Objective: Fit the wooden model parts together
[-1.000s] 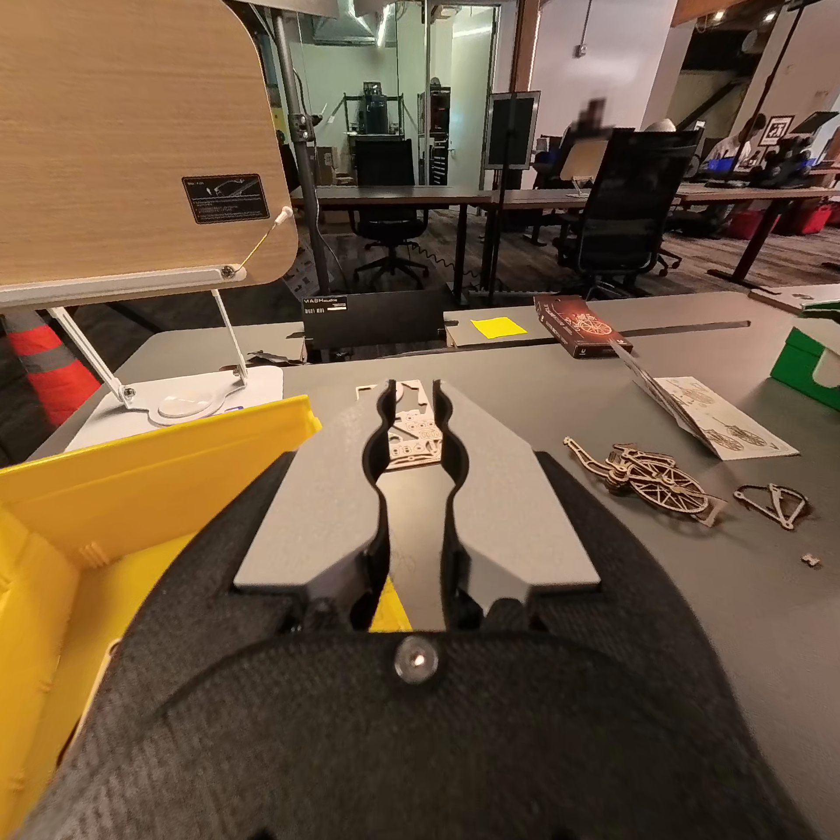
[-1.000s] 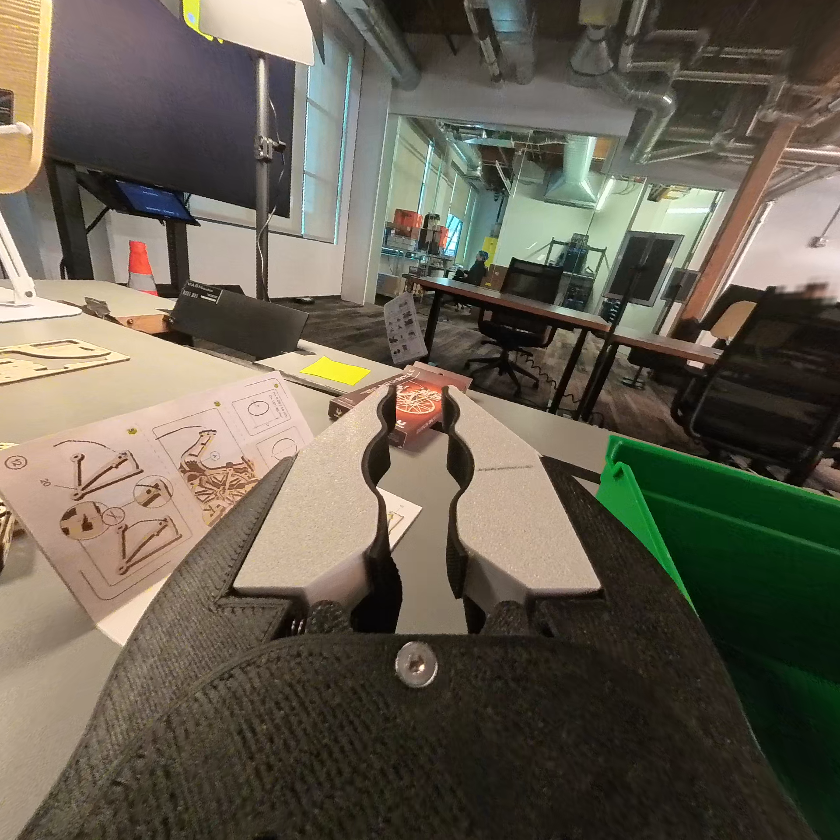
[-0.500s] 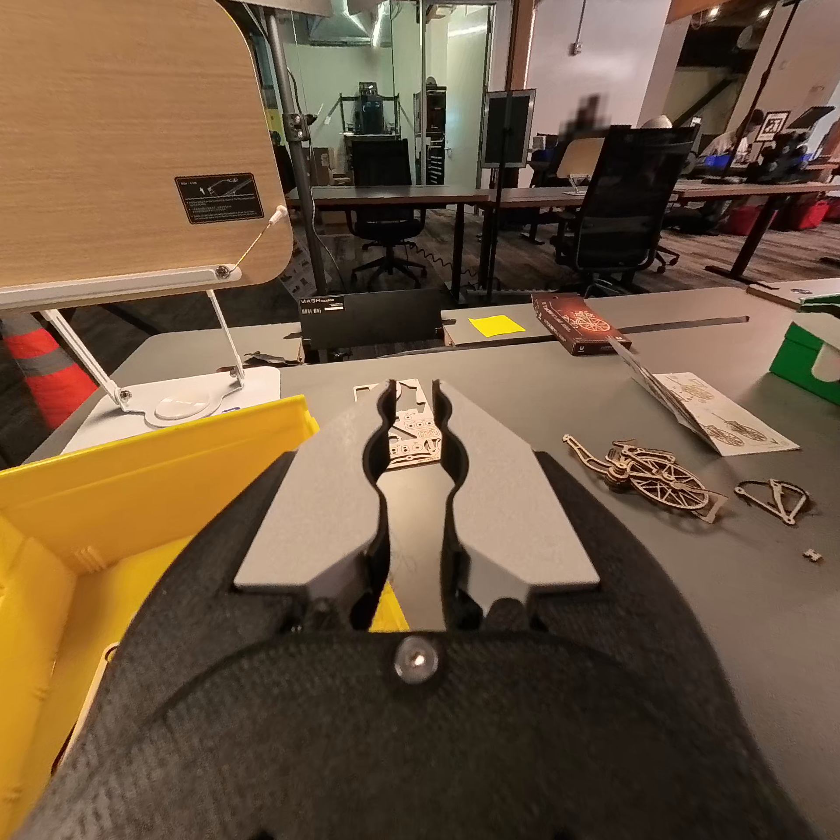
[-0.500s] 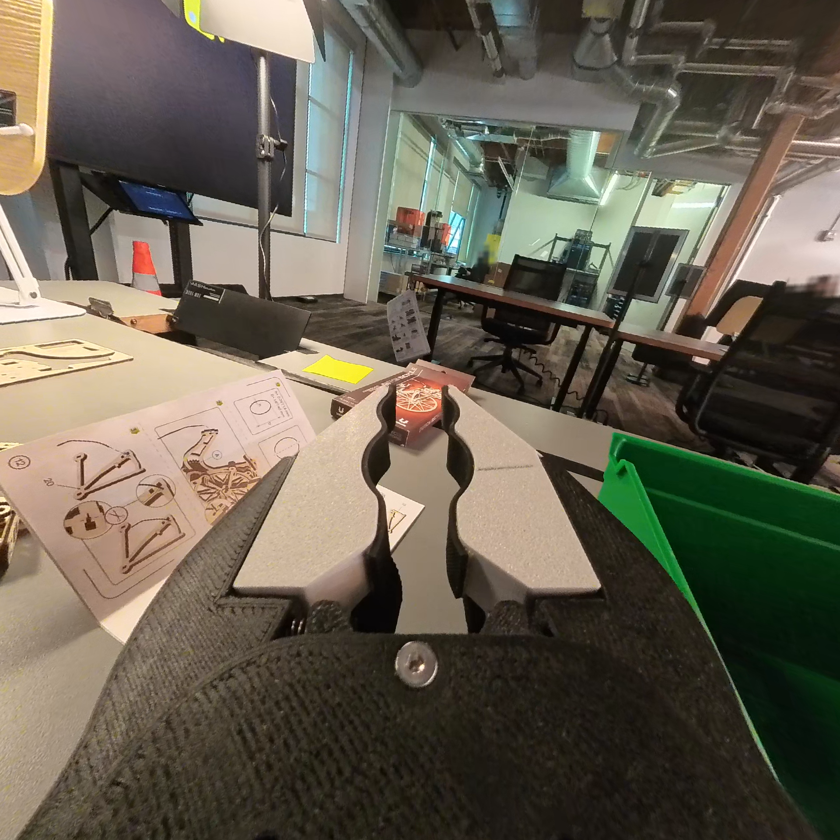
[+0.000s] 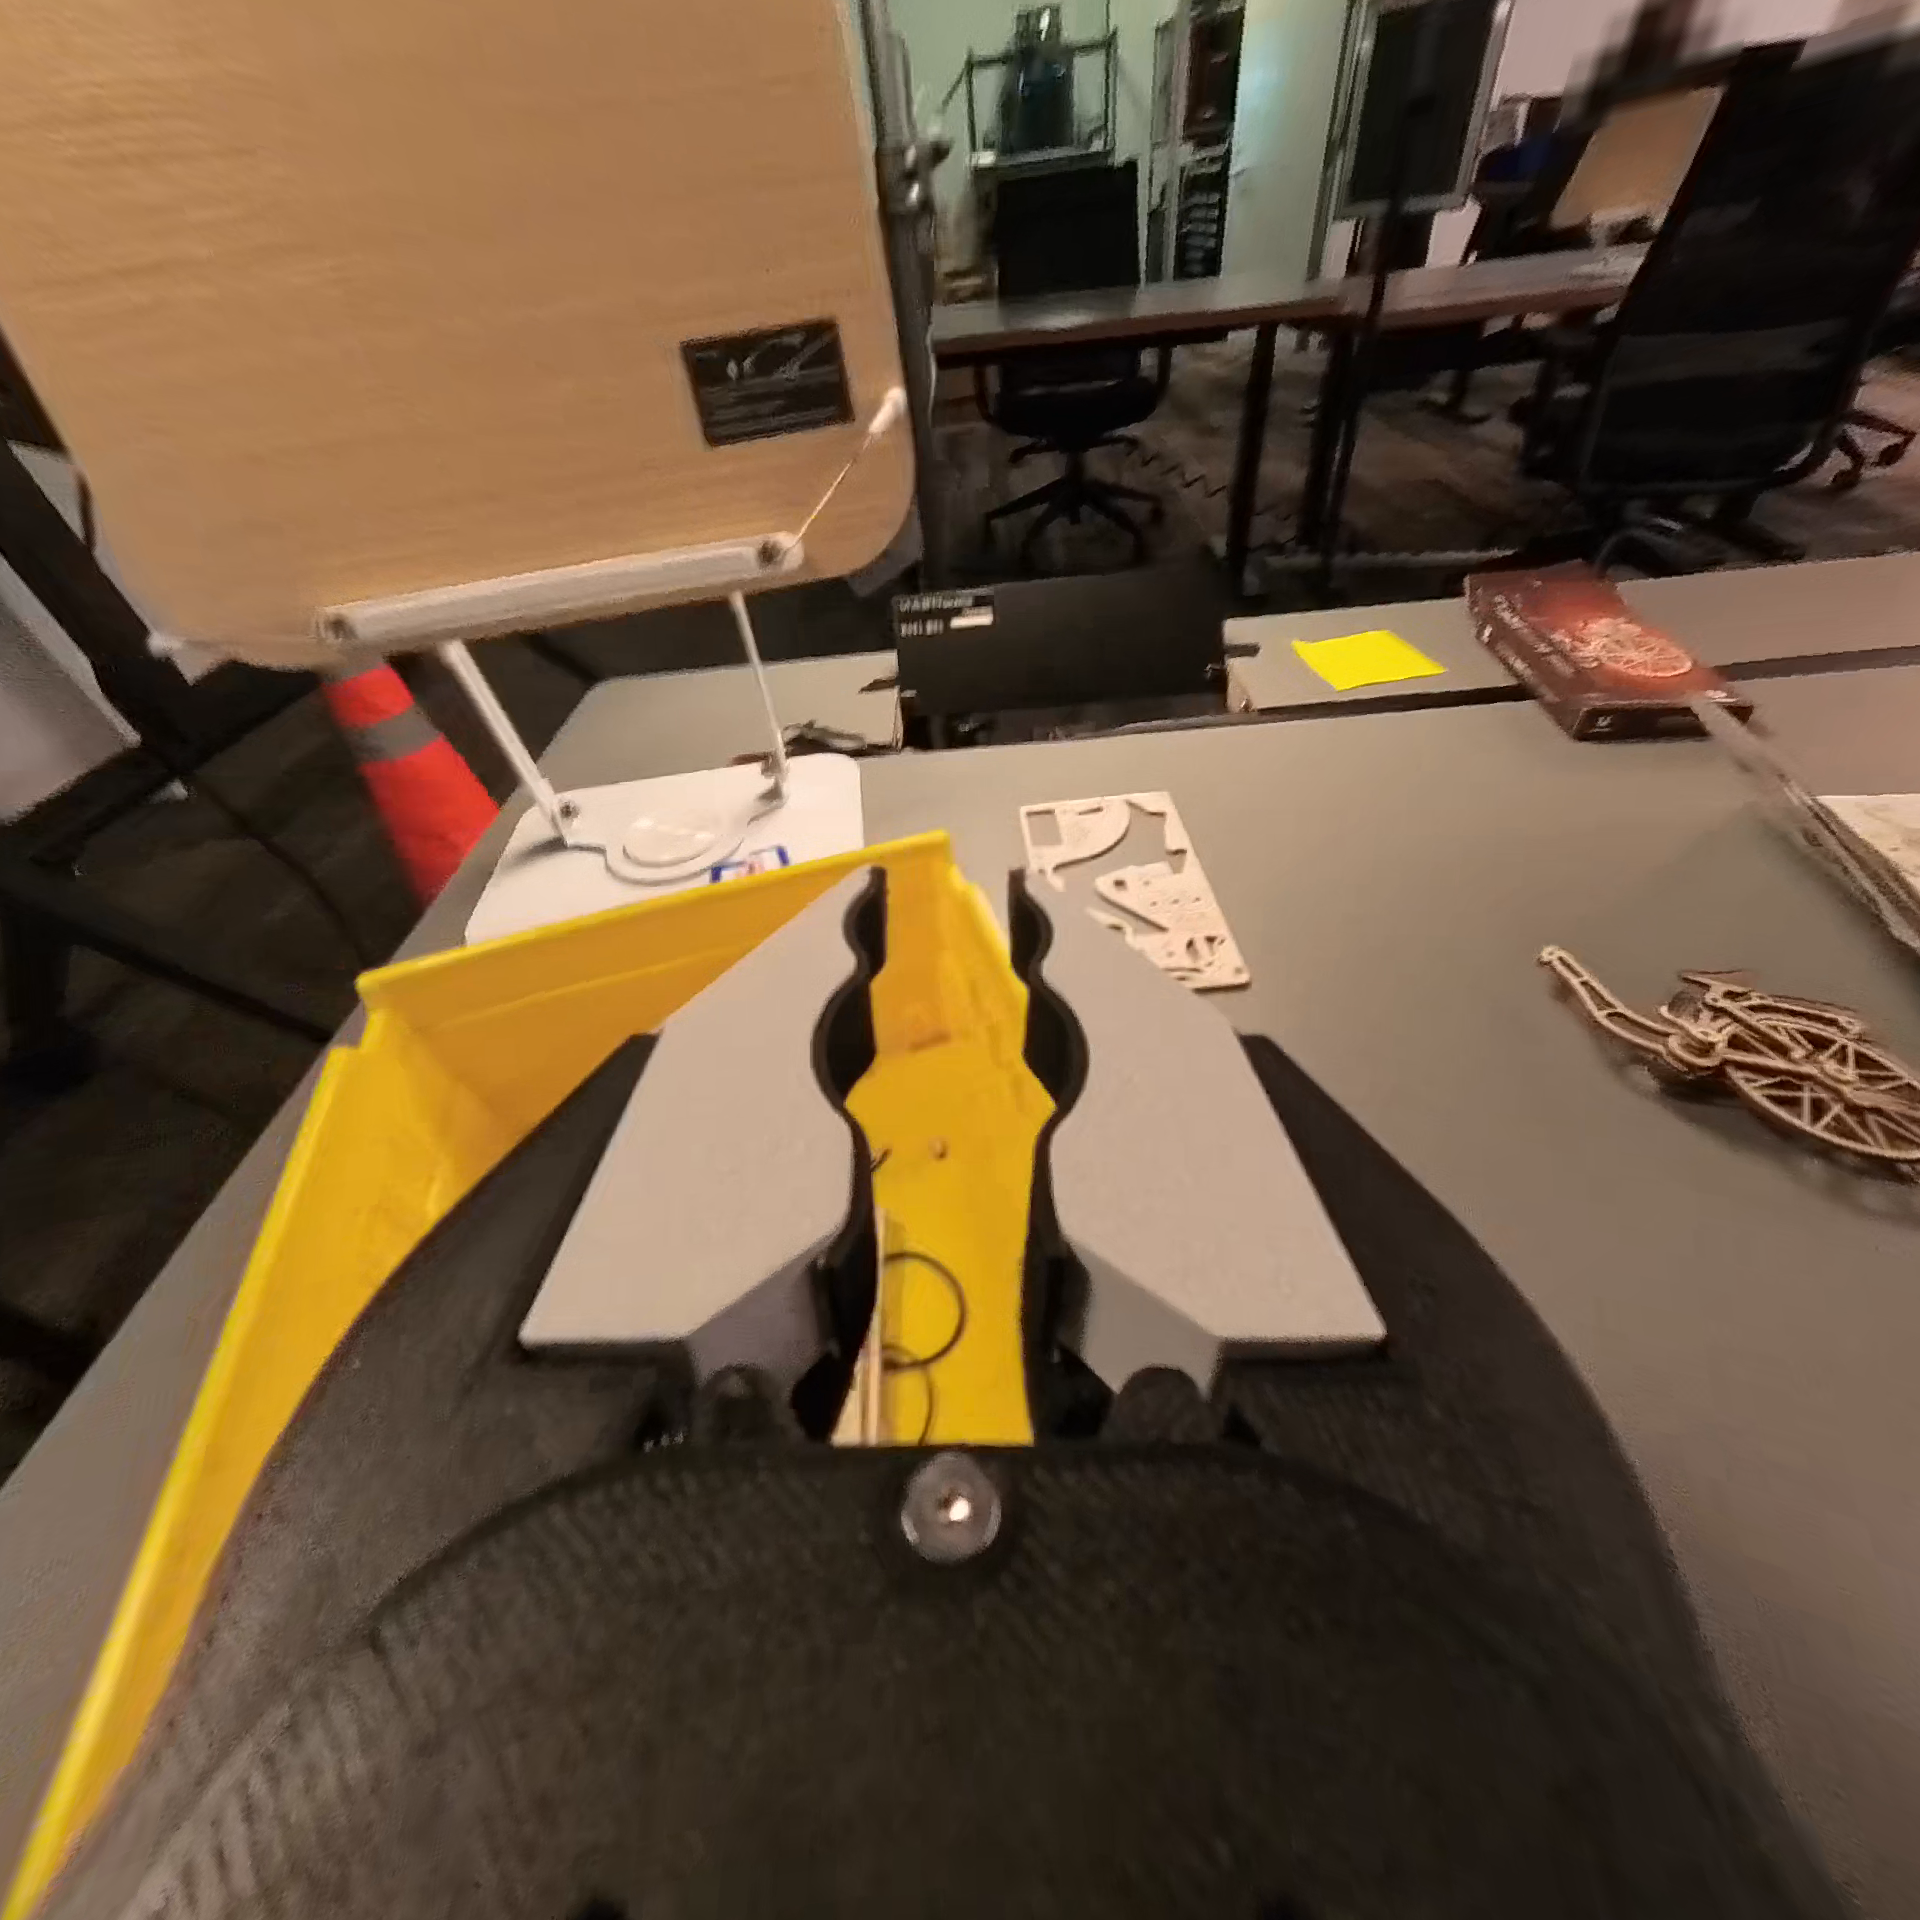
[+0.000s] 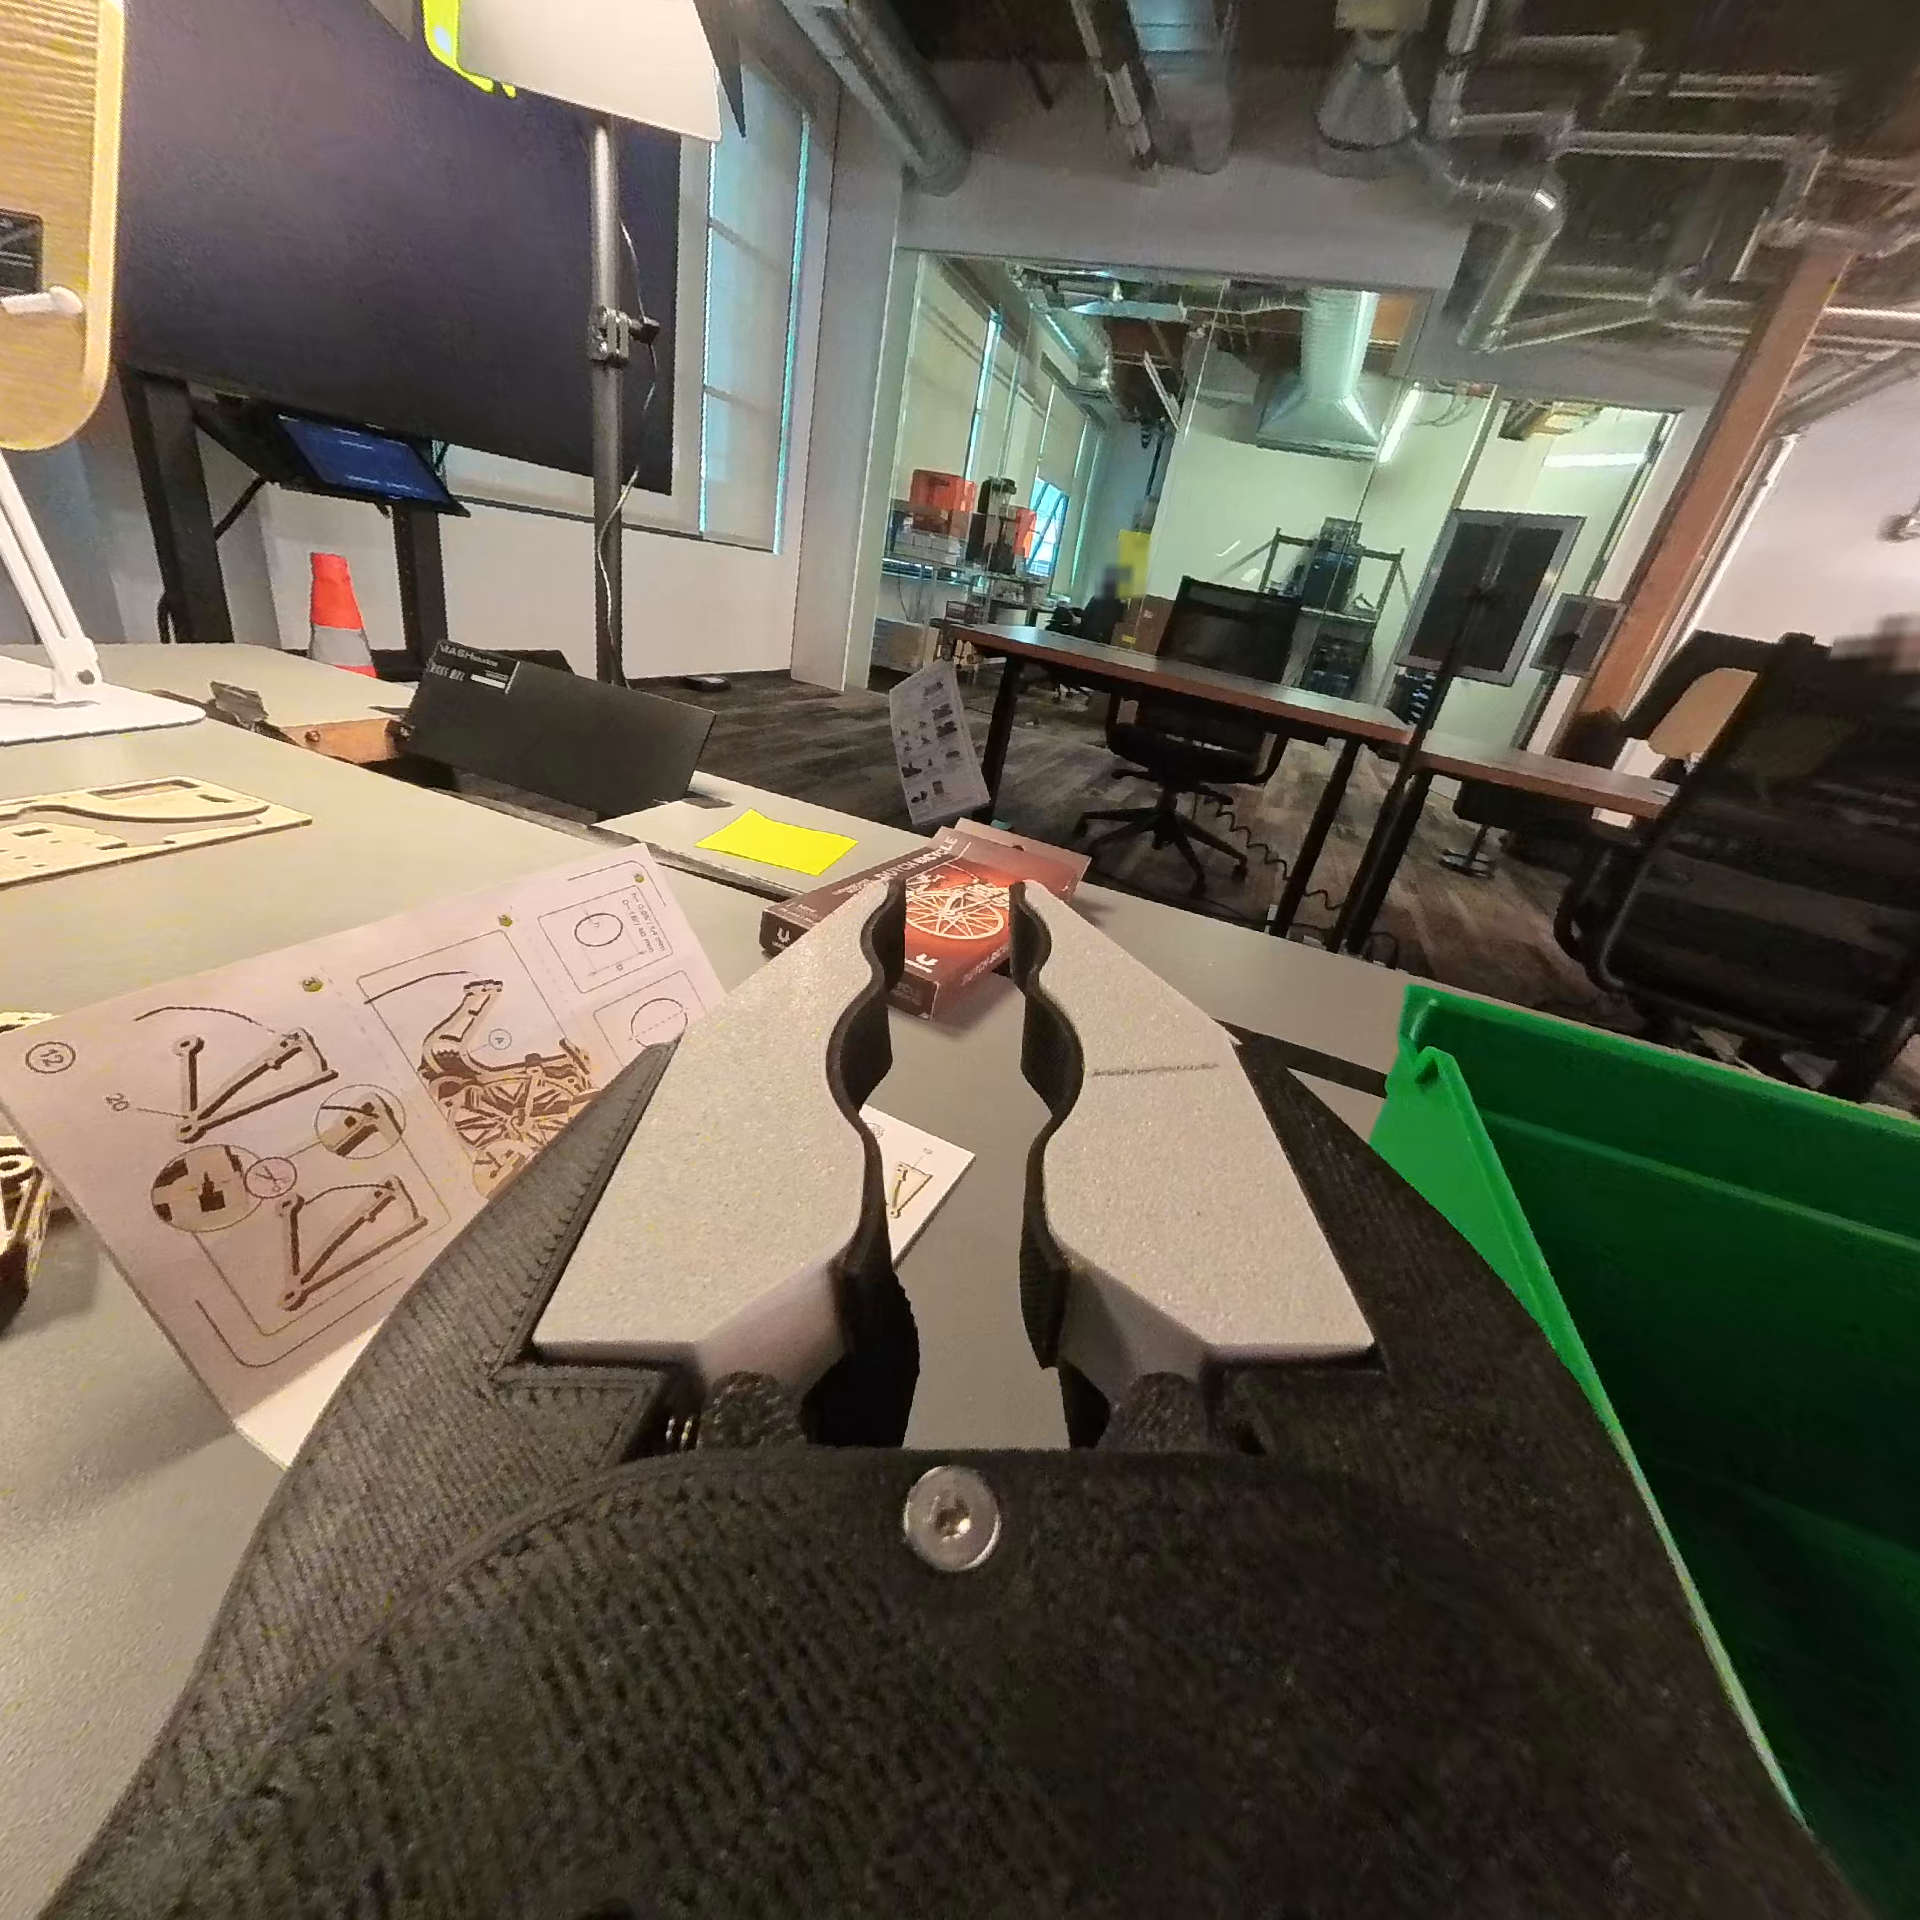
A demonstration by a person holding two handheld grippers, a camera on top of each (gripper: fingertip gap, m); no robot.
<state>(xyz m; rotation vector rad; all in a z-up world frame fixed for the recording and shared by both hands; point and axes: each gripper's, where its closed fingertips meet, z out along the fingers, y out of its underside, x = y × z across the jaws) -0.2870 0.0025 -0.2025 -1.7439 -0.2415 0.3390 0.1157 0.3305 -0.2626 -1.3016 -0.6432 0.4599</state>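
Nearest, left gripper (image 5: 943,894): textured grey fingers with scalloped inner edges, parted by a clear gap, gripping nothing, poised over the open yellow bin (image 5: 436,1091). Down in that smooth plastic bin, a thin black loop, perhaps a rubber band (image 5: 920,1299), plus a pale strip too blurred to name. Right gripper (image 6: 951,904): likewise apart and empty, beside the glossy green bin (image 6: 1662,1226).

On the matte grey table (image 5: 1455,1351), to the right of the left gripper: a partly built wooden bicycle model (image 5: 1787,1060), laser-cut, spoked wheel lying flat, frame arm reaching leftward. Probably very light, stiff yet brittle; spokes thin enough to snap under a pinch. Better taken by the solid frame bar or wheel rim, gently. Farther back, a flat plywood parts sheet (image 5: 1143,894), cut-outs partly punched, likely flexing if lifted by one corner.

Under the right gripper, an instruction sheet (image 6: 343,1081), paper, propped at a slant. Beyond it, a dark red kit box (image 6: 935,925) and a yellow sticky note (image 6: 774,842).
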